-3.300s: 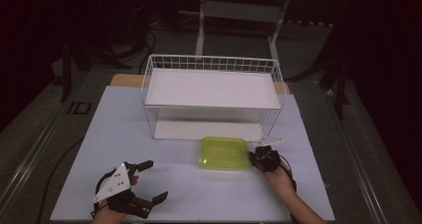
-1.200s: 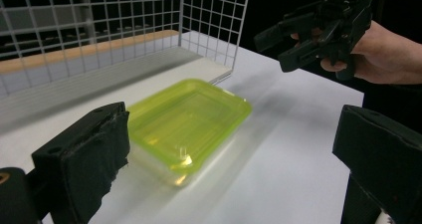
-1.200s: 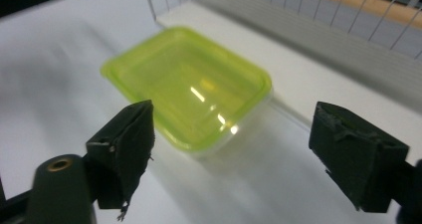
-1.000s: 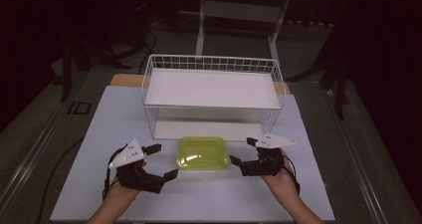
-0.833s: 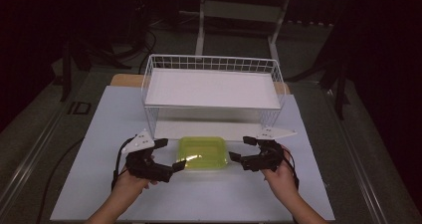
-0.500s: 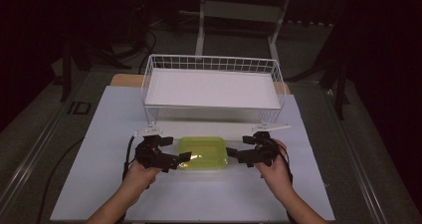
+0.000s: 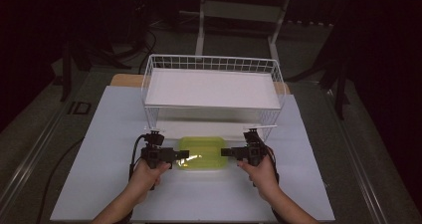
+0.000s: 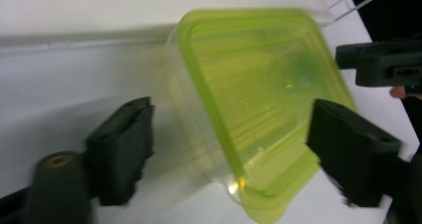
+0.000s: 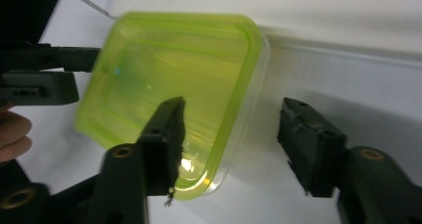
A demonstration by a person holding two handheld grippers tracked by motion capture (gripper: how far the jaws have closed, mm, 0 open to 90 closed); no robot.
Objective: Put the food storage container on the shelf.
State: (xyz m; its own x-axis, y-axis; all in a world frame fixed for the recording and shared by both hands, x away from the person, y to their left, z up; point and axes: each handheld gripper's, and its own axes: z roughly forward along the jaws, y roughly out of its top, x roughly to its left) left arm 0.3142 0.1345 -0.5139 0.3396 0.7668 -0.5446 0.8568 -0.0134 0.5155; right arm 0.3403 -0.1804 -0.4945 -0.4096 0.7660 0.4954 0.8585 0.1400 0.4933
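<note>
I count one green lidded container (image 7: 201, 153), one white wire basket (image 7: 211, 92) and two grippers, one in each of my hands. The container lies low in the middle of the high view on a white table sheet (image 7: 99, 134), just in front of the basket; the room around is dark. My left gripper (image 8: 229, 159) gapes wide, its jaws straddling the container's near corner without clamping it. My right gripper (image 9: 229, 134) is equally wide, one jaw over the lid, the other clear beside the container's wall.
</note>
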